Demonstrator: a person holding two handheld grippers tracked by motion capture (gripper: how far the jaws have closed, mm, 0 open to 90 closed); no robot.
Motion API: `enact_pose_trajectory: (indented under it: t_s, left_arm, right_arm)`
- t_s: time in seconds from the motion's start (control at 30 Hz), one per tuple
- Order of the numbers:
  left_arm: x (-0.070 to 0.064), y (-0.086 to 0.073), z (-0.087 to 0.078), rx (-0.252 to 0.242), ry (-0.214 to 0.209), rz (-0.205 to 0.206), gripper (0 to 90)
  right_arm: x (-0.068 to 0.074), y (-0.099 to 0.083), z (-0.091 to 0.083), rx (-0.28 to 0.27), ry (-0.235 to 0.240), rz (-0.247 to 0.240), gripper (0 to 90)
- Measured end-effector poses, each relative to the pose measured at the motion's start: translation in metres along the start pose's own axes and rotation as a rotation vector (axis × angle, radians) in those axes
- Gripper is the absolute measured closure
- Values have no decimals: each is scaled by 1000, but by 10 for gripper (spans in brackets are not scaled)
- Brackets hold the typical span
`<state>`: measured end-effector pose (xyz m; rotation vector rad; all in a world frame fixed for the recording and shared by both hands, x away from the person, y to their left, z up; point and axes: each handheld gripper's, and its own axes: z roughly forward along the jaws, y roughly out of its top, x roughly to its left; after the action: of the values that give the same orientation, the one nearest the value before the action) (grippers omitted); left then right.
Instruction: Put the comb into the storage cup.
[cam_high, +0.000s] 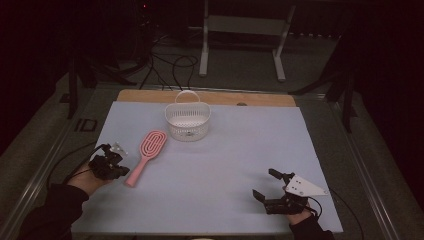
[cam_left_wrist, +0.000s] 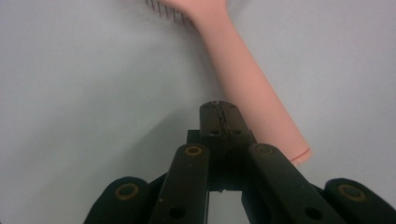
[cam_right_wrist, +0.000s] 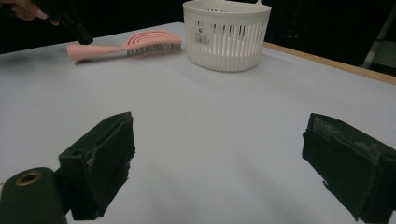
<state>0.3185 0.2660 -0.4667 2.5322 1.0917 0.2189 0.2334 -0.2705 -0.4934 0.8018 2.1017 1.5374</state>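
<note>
A pink hairbrush (cam_high: 146, 154) lies flat on the pale mat (cam_high: 240, 150), head toward the white slotted basket (cam_high: 187, 121) and handle toward the person. My left gripper (cam_high: 120, 170) sits just left of the handle's end. In the left gripper view its jaws (cam_left_wrist: 219, 112) are pressed together with nothing between them, and the handle (cam_left_wrist: 247, 93) lies just to the right of their tips. My right gripper (cam_high: 264, 183) rests near the front right of the mat, open wide (cam_right_wrist: 219, 135) and empty, facing the brush (cam_right_wrist: 126, 46) and the basket (cam_right_wrist: 226, 35).
The basket stands upright at the back middle of the mat, its handle up. A strip of wooden tabletop (cam_high: 210, 96) shows behind the mat. Cables and a metal stand (cam_high: 240, 45) sit on the dark floor beyond. A metal rail (cam_high: 45, 165) runs along the table's left side.
</note>
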Motion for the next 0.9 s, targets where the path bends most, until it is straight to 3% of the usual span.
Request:
enact_pose_trajectory:
  t_s: [0.4, 0.67, 0.9]
  left_arm:
    - [-3, 10, -11, 3, 0, -17, 890]
    - [-7, 19, -14, 15, 21, -49, 739]
    - [-11, 23, -13, 69, 10, -92, 498]
  right_arm:
    - [0, 0, 0, 1, 2, 2, 91]
    - [0, 0, 1, 4, 5, 4, 90]
    - [1, 0, 2, 11, 7, 2, 91]
